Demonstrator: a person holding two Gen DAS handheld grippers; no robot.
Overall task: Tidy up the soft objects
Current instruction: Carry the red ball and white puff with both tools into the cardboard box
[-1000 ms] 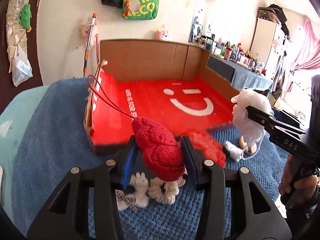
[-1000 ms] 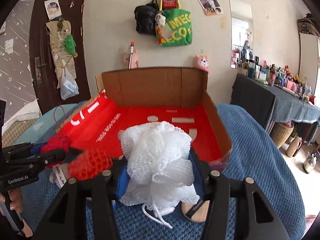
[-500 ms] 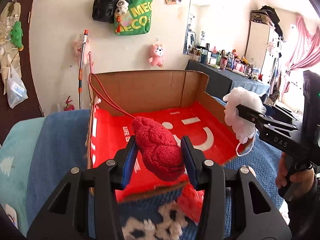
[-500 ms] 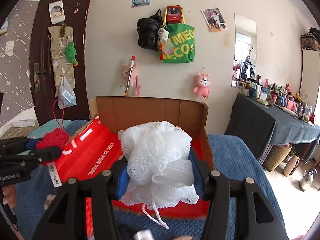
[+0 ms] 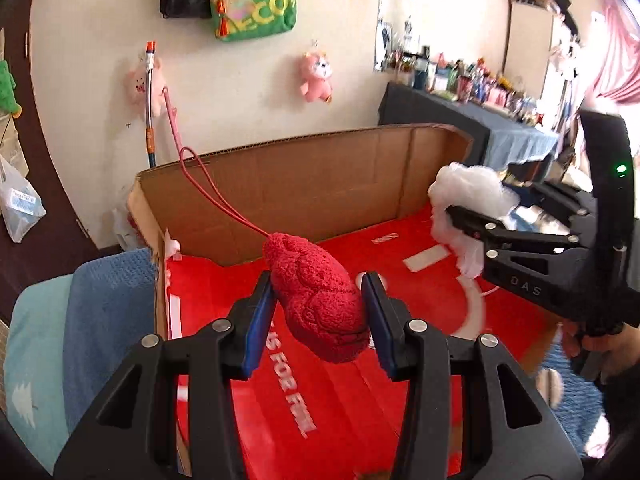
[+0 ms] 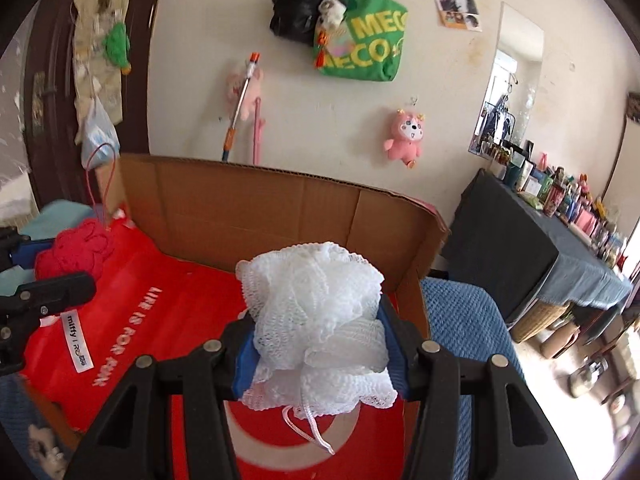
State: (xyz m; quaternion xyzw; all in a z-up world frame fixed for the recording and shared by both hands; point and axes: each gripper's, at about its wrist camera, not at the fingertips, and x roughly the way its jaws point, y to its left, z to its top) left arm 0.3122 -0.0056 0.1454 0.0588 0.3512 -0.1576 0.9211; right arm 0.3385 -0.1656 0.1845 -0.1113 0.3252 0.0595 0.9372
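My left gripper (image 5: pixel 320 316) is shut on a red fluffy toy (image 5: pixel 318 300) with a thin red cord loop (image 5: pixel 208 192). It hangs over the red floor of an open cardboard box (image 5: pixel 312 184). My right gripper (image 6: pixel 318 340) is shut on a white mesh bath puff (image 6: pixel 316 320) whose white string dangles below, over the box's right half. In the left wrist view the white puff (image 5: pixel 468 196) and the right gripper (image 5: pixel 520 256) show at the right. From the right wrist view, the red toy (image 6: pixel 76 248) sits in the left gripper's fingers (image 6: pixel 52 292) at the left edge.
The box (image 6: pixel 280 208) lies on a blue knitted blanket (image 6: pixel 460 320) with a light teal pillow (image 5: pixel 32 340) at the left. A white plush (image 5: pixel 552 384) lies on the blanket near a hand (image 5: pixel 608 344). Behind stand a wall with hanging bags and a cluttered dark table (image 6: pixel 540 240).
Both grippers have carried their loads forward from the blanket in front of the box to above the box's red floor. The plush toys left on the blanket have dropped out of the middle of view.
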